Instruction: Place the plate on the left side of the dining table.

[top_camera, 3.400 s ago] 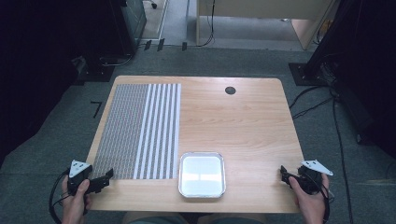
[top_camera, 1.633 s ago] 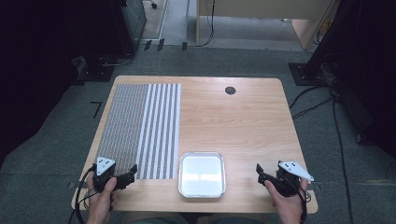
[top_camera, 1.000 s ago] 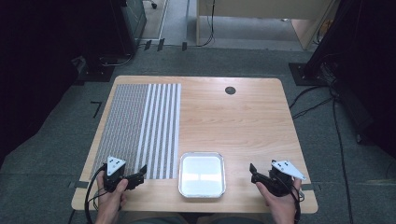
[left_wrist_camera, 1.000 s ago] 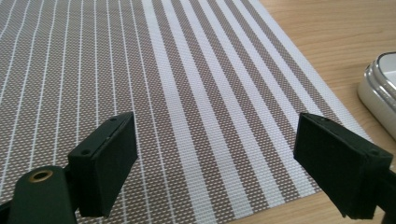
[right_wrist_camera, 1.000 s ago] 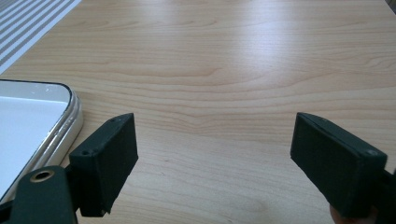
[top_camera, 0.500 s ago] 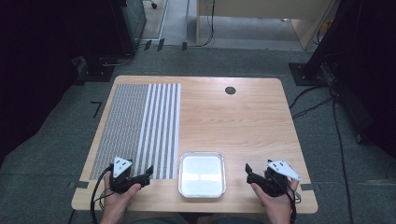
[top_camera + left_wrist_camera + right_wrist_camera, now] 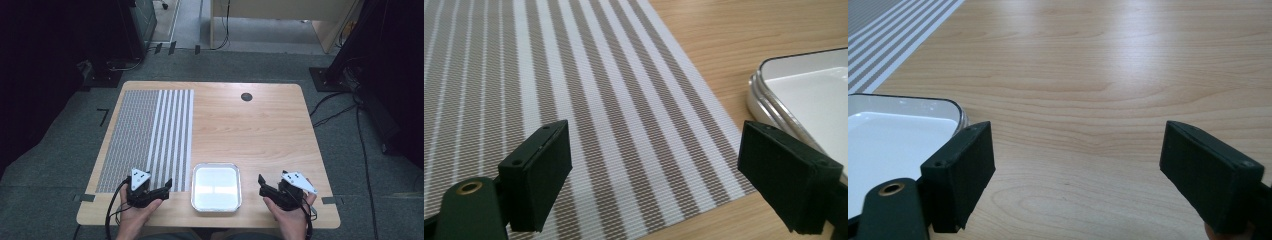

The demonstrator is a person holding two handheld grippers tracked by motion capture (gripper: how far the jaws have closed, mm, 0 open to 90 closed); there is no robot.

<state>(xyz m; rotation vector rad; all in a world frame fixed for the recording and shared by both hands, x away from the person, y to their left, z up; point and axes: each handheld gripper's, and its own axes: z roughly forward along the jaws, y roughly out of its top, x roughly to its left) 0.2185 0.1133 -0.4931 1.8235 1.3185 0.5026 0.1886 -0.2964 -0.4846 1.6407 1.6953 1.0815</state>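
The shallow white rectangular metal tray sits at the table's near edge and serves as the landmark. Just left of it, the left gripper hovers over the near corner of the grey-and-white striped woven placemat, its jaws spread wide and holding nothing. To the right of the tray, with bare wood between, the right gripper points toward it, jaws likewise wide apart and empty.

The grippers appear to be closing in on the tray from both sides. To do this well, each should likely come in low and level, one jaw over the rolled rim and one under it, and both should close together so the tray does not skid or tip.

Beyond the tray lies the light wooden table, with a small dark round grommet far behind it. No brand, label or writing can be read.
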